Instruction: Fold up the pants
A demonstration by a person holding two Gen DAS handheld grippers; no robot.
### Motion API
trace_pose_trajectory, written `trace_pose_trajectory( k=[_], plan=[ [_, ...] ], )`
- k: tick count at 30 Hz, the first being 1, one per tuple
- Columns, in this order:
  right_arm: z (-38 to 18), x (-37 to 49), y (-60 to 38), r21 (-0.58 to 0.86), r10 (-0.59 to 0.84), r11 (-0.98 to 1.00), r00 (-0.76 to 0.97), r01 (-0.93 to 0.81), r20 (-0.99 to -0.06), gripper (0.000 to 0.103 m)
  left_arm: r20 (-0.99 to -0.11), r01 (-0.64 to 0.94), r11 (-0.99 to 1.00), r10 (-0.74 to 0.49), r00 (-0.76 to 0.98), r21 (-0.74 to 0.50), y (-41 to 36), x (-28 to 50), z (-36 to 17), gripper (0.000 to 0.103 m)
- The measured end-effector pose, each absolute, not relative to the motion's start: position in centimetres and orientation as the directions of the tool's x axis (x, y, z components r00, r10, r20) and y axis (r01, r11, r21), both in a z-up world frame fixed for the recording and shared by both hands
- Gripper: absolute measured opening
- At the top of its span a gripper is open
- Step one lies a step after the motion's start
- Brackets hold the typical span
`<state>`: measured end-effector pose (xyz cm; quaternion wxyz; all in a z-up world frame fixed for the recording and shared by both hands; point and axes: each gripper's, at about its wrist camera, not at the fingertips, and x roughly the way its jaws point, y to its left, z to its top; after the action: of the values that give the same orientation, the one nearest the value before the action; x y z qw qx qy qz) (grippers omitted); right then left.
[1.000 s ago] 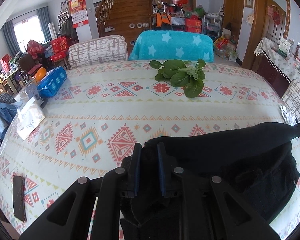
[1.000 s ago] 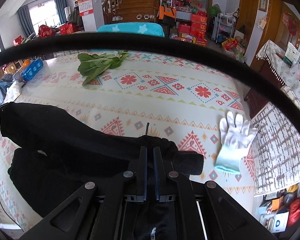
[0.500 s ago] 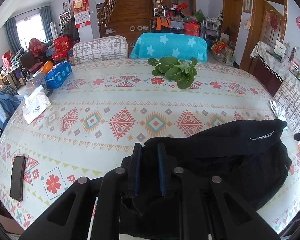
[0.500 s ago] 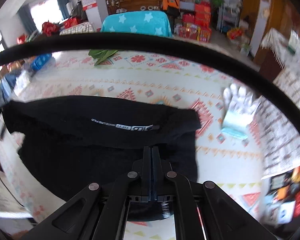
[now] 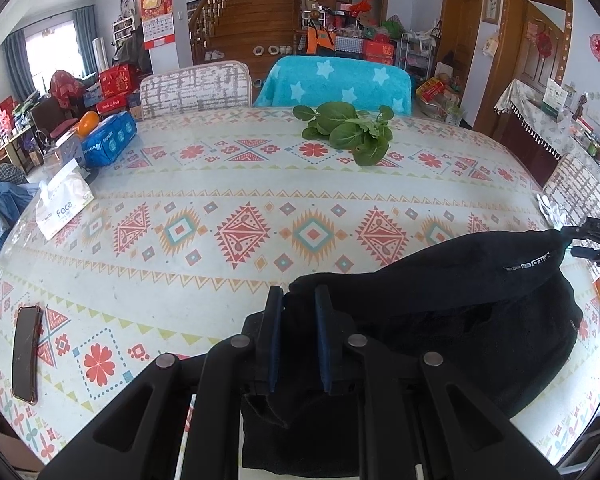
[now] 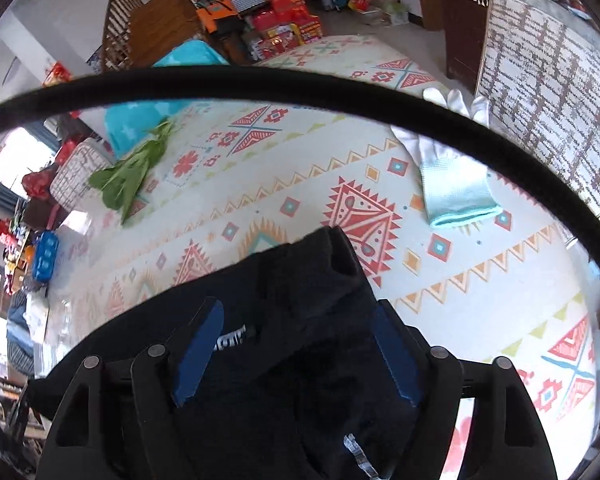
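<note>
The black pants [image 5: 452, 312] lie bunched at the near right of the patterned table [image 5: 228, 216]. My left gripper [image 5: 298, 300] is shut on a fold of the pants' near left edge, fabric pinched between its blue pads. In the right wrist view my right gripper [image 6: 296, 316] is open, its blue pads spread wide on either side of the pants [image 6: 300, 320], which lie under and between them. The right gripper also shows in the left wrist view at the far right edge [image 5: 594, 236], by the pants' far corner.
Green leafy vegetables [image 5: 348, 130] lie at the table's far side. A tissue pack [image 5: 62, 204] and a blue package [image 5: 108, 140] sit at the left, a phone [image 5: 26, 354] near the left front edge. A white glove [image 6: 452, 176] lies right of the pants. Chairs surround the table.
My right gripper has opened and let go of the pants, and its view has tilted. The pants have been drawn toward the near edge. My left gripper stays shut on them.
</note>
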<state>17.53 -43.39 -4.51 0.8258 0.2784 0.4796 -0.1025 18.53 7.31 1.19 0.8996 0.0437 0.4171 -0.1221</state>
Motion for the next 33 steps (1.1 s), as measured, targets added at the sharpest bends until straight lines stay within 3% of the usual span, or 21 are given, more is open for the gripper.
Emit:
trace_pose_trajectory(
  k=[1, 3, 6, 19, 33],
  plan=[
    [-4.9, 18.3, -43.1, 0.358, 0.094, 0.821, 0.513, 0.445, -0.853, 0.070, -0.764, 0.255, 0.967, -0.183, 0.619, -0.024, 7.4, 18.8, 1.0, 0.015],
    [-5.3, 19.4, -42.6, 0.335, 0.085, 0.825, 0.486, 0.455, -0.870, 0.021, -0.767, 0.254, 0.967, -0.182, 0.615, -0.026, 7.6, 19.2, 0.7, 0.015],
    [-5.5, 19.9, -42.3, 0.322, 0.085, 0.832, 0.469, 0.451, -0.879, 0.012, -0.770, 0.251, 0.967, -0.183, 0.611, -0.031, 7.9, 19.6, 0.5, 0.015],
    [-0.8, 12.4, -42.0, 0.401, 0.124, 0.830, 0.575, 0.386, -0.809, 0.011, -0.738, 0.244, 0.970, -0.183, 0.649, -0.026, 9.3, 17.6, 1.9, 0.015],
    [-8.0, 3.1, -41.6, 0.477, 0.223, 0.744, 0.500, 0.467, -0.837, 0.011, -0.793, 0.192, 0.980, -0.158, 0.589, -0.053, 11.2, 12.2, -3.4, 0.015]
  ],
)
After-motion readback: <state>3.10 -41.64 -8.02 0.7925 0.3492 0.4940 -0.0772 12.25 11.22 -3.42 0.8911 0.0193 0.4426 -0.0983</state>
